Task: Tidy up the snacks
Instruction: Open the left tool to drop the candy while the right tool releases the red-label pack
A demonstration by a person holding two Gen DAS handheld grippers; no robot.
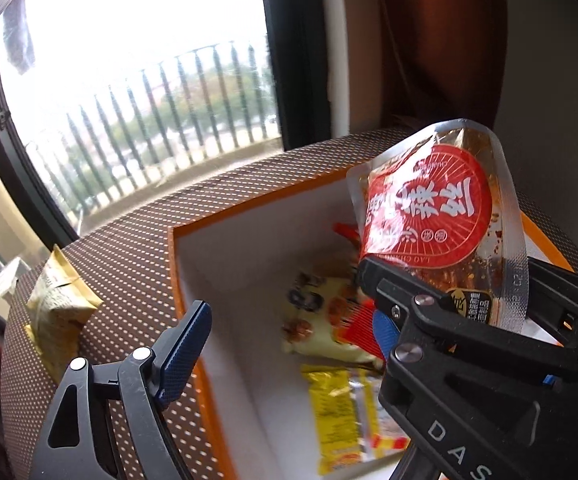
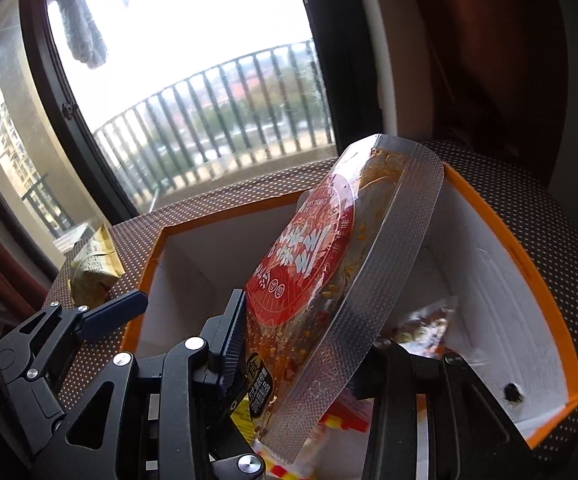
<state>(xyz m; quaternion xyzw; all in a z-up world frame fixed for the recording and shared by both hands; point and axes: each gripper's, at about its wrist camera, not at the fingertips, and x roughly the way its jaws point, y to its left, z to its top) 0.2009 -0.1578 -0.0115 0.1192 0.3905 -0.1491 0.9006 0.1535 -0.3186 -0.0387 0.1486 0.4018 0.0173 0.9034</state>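
Two jaws are mine, one in each hand, both over an orange-rimmed box (image 1: 263, 204) that sits on a dotted brown surface (image 1: 129, 264).

My right gripper (image 2: 309, 364) is clamped tight on the lower end of a clear sealed pouch with a round red label (image 2: 317, 276). The pouch's bottom edge is hidden behind my fingers, and its printed characters are too skewed to read. Its long axis runs up and away from me, the top tilted toward the box's far right wall, above the white interior.

My left gripper (image 1: 289, 320) stands wide apart with nothing between its fingers; only one blue-padded finger (image 1: 185, 344) shows clearly, the other mostly hidden behind my right gripper.

Inside the box lie a pale blurred packet (image 1: 321, 328) and a yellow packet (image 1: 339, 420), the latter cut off by the frame's lower edge. A gold-wrapped snack (image 1: 59, 312) rests on the surface outside the box, to its left.
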